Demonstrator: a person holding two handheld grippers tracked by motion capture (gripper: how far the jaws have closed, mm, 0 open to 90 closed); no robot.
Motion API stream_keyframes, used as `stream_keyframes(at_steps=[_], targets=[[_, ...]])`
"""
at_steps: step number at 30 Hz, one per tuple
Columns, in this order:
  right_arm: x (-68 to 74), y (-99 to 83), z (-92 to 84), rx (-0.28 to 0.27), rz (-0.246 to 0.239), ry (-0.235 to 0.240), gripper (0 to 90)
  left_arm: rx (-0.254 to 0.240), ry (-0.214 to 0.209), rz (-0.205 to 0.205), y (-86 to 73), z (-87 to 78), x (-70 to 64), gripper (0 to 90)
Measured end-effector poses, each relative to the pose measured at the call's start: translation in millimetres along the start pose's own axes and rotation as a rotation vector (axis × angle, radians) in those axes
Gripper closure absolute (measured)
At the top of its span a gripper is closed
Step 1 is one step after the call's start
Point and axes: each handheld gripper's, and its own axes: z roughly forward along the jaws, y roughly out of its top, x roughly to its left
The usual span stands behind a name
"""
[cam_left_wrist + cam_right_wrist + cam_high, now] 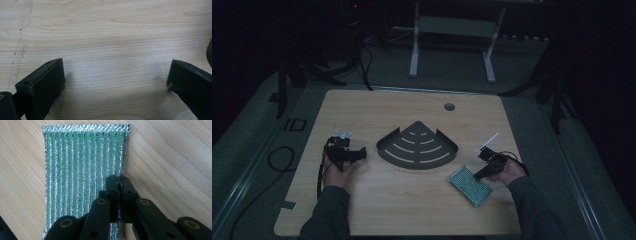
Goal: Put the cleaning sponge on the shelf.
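A green and silver scouring sponge (469, 186) lies flat on the wooden table (412, 210), right of centre. In the right gripper view the sponge (82, 170) shows ribbed glittering stripes. My right gripper (119, 181) is shut on its right-hand edge, and a sliver of silver fabric shows between the pads. In the high view the right gripper (478, 174) sits at the sponge's far right corner. My left gripper (360, 154) rests at the table's left. Its jaws (116, 75) stand wide open over bare wood with nothing between them.
A dark fan-shaped slotted rack (418, 147) lies in the middle of the table, between the two hands. A thin white stick (489, 140) sits just beyond the right gripper. A round cable hole (449, 106) is near the far edge. White frame legs (414, 50) stand on the floor beyond.
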Motion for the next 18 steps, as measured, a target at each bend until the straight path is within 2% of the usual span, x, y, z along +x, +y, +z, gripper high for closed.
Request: stream_keyframes(at_steps=[10,18], targets=[[8.0,4.7,-3.7,0.015,-0.016,-0.042,89.6,0.0,0.0,0.0,0.0,0.0,0.0,1.7],[9.9,7.4,-15.0,-0.014,-0.027,-0.058,89.6,0.0,0.0,0.0,0.0,0.0,0.0,1.7]])
